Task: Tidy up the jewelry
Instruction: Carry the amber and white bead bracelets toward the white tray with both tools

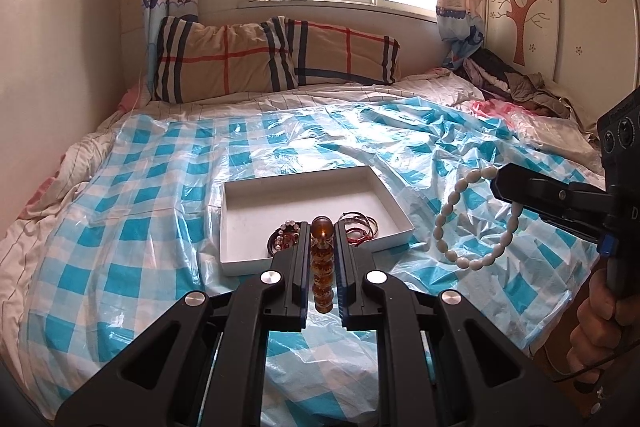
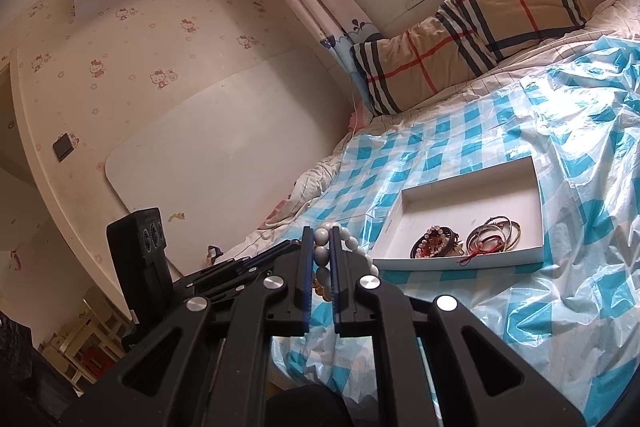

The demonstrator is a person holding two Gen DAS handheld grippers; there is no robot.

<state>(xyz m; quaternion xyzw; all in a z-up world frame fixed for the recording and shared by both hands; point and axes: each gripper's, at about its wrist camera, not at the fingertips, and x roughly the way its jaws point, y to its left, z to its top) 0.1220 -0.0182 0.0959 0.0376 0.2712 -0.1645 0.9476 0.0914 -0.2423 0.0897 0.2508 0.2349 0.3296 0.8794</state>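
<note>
Nearest to me, the left tongs are closed tight on an amber bead bracelet, its brown beads stacked in a line between the two black jaws, with one larger round bead standing at the tip. Just beyond them a shallow white box lies on the bed, on a crinkled plastic sheet checked in blue and white. Inside the box, at its near end, sit a dark bracelet set with pearls and red beads and, beside it, a loose bunch of thin bangles with a red cord among them; the rest of the box floor is bare. Off to the right, the right tongs are pinched shut on a white bead bracelet, which hangs as an open loop in the air above the sheet, well clear of the box. A hand grips the handle below those tongs. Two plaid pillows lean under the window, and a heap of clothes lies in the far right corner. Cartoon cat figures dot the wallpaper; no brand or writing can be read anywhere, only a cut-off letter on the right handle.
</note>
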